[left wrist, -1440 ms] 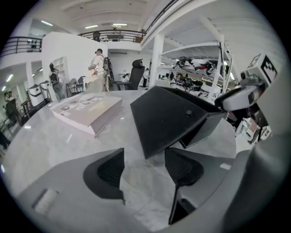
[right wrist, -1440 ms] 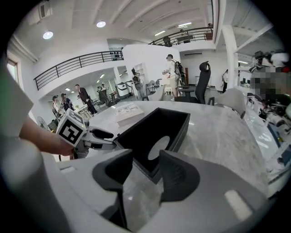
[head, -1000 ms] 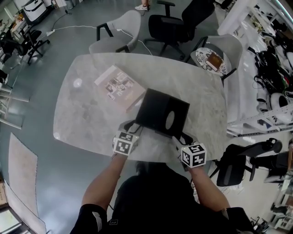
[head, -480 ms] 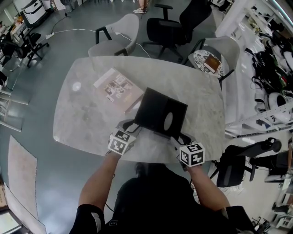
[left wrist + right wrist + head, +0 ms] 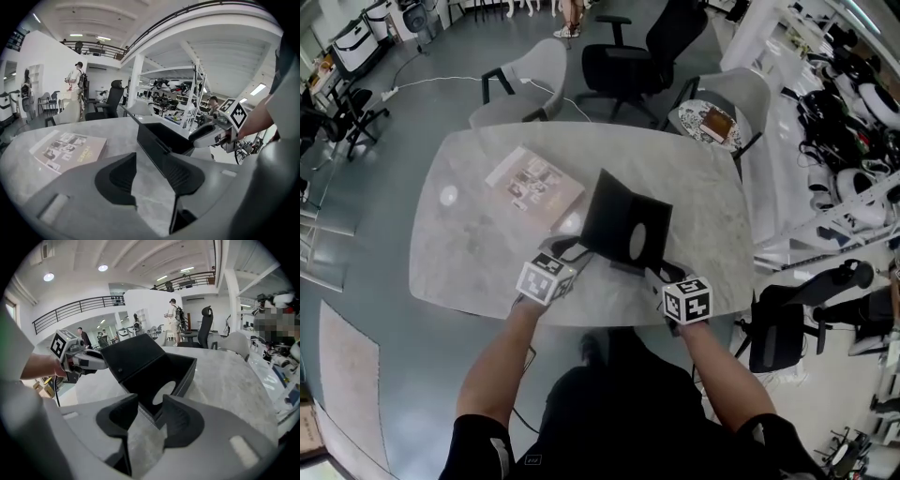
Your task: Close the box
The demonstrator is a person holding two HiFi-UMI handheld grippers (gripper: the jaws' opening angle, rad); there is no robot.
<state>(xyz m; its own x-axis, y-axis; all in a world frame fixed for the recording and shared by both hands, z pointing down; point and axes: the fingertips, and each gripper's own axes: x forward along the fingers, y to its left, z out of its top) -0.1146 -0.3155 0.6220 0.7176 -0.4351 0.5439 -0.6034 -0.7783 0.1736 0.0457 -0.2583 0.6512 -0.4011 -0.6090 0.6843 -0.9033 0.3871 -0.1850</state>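
Observation:
A black box (image 5: 623, 220) stands on the marble table (image 5: 469, 244) with its lid raised. A white disc (image 5: 164, 392) shows inside it. My left gripper (image 5: 572, 248) is at the lid's near left edge. In the left gripper view the lid (image 5: 154, 140) runs in along the right finger (image 5: 187, 176) while the left pad stands apart from it, and the jaws (image 5: 150, 164) are opening. My right gripper (image 5: 654, 274) is at the box's near right corner. Its jaws (image 5: 151, 401) are closing, with the box corner (image 5: 154, 420) just beyond the fingertips and untouched.
A flat printed booklet (image 5: 534, 183) lies on the table left of the box. Grey and black chairs (image 5: 520, 80) ring the far side, one holding a round patterned cushion (image 5: 712, 122). The table's near edge (image 5: 581, 319) is close behind both grippers.
Both grippers have stayed at the box's near side. The left one has shifted slightly up along the lid, which stays raised.

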